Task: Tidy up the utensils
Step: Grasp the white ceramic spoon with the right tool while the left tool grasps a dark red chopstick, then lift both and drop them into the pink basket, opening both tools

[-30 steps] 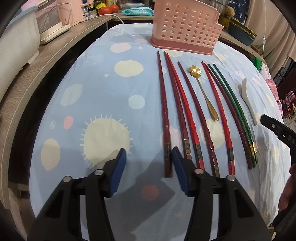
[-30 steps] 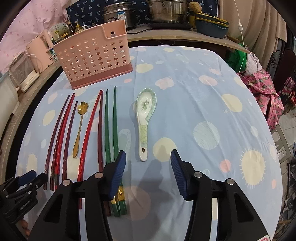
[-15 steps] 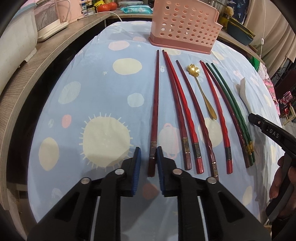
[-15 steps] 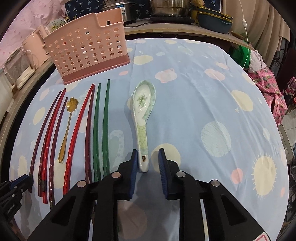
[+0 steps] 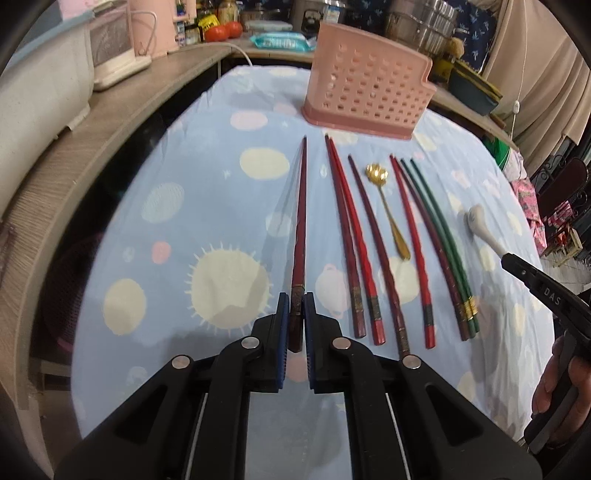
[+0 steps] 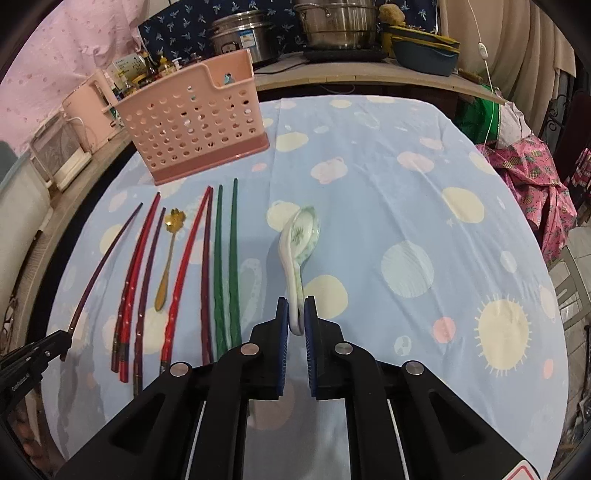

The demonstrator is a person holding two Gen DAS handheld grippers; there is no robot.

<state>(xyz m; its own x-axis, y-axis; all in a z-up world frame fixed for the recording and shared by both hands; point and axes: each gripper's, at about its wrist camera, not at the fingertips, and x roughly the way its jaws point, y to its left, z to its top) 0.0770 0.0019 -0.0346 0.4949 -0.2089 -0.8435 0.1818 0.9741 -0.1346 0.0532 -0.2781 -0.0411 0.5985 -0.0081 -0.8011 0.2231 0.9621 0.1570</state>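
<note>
Your left tongs (image 5: 296, 314) are closing on the decorated end of a dark red chopstick (image 5: 300, 229), with the blue pads pressed on it from both sides. It points toward the pink basket (image 5: 369, 98) and sits apart from the other sticks, its far end raised off the cloth.

Your right tongs (image 6: 296, 317) are clamped narrowly on the handle end of the white ceramic spoon (image 6: 301, 243). Its bowl is tipped on edge and points toward the basket.

The pink basket is a perforated holder with a darker pink base, standing upright at the far end of the table (image 6: 369, 206), which is covered with a pale blue cloth printed with dots and suns. In the right wrist view a small bluish shape shows above the notch in its rim; you cannot tell whether it is inside or behind. Otherwise its inside cannot be seen from either view.

Between the basket and your tongs, the remaining utensils lie in a row with their tips toward it: red chopsticks (image 5: 351, 236), a small gold spoon (image 5: 388, 206) with a flower-shaped bowl, more red sticks, then two green chopsticks (image 6: 226, 266) lying side by side.

Behind the basket, a counter carries steel pots (image 6: 332, 22).
</note>
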